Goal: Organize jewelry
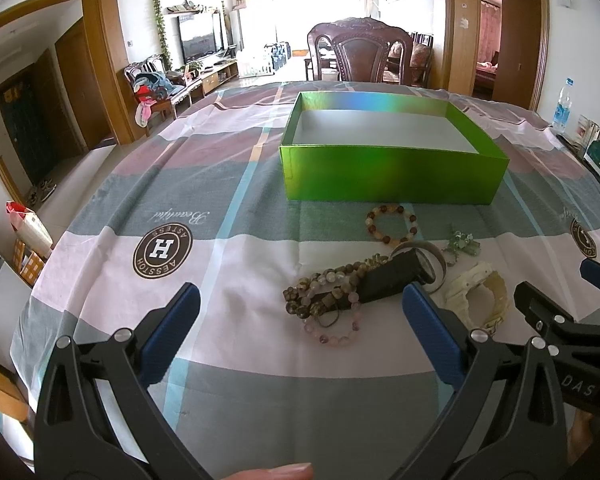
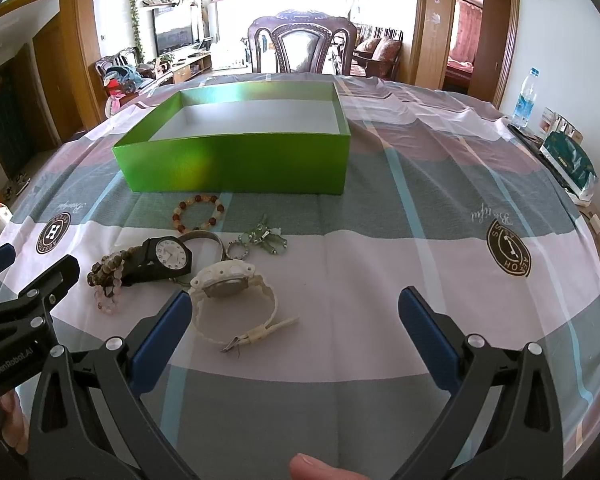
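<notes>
An open green box [image 1: 392, 174] [image 2: 236, 160] with a white floor stands on the checked tablecloth. In front of it lie an amber bead bracelet [image 1: 391, 223] [image 2: 199, 213], a black watch [image 1: 400, 276] [image 2: 166, 258], a white watch [image 1: 476, 292] [image 2: 232, 300], brown and pink bead bracelets [image 1: 324, 300] [image 2: 106, 276], a metal bangle [image 2: 206, 242] and a green charm [image 1: 462, 244] [image 2: 266, 238]. My left gripper [image 1: 300, 300] is open, just short of the bead pile. My right gripper [image 2: 296, 308] is open, its left finger beside the white watch.
A carved wooden chair [image 1: 360, 52] stands behind the table's far edge. A water bottle [image 2: 526, 98] and packets [image 2: 568, 160] are at the right edge. The cloth to the right of the jewelry holds only printed logos [image 2: 508, 248].
</notes>
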Demonstrator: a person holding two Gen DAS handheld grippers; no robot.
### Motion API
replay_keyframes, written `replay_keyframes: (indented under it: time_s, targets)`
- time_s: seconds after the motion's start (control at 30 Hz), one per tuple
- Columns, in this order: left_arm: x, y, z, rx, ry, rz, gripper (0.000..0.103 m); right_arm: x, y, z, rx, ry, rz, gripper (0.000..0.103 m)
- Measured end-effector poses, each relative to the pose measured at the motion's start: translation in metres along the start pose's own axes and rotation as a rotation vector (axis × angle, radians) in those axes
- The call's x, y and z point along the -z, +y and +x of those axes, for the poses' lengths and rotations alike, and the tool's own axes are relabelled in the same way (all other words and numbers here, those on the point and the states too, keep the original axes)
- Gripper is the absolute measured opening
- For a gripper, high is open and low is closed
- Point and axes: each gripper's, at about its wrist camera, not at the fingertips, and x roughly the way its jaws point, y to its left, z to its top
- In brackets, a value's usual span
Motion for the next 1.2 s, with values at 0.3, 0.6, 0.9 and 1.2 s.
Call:
replay_keyframes:
  time_s: [0.3,0.6,0.9,1.2]
  targets:
    - [-0.007,0.004,0.003,-0.001,0.001,0.001,0.1,0.0,-0.001,0.0,-0.001,0.001,0.0,0.101]
    - [-0.005,0.007,0.007,-0.002,0.005,0.0,0.1,-0.001,-0.001,0.001,-0.002,0.002,0.0,0.101]
    - [-0.003,0.008,0.008,-0.003,0.009,0.001,0.1,-0.001,-0.001,0.001,-0.001,0.003,0.0,0.101]
    - [0.0,0.01,0.009,-0.005,0.012,0.002,0.1,-0.001,-0.001,0.001,-0.001,0.005,0.0,0.101]
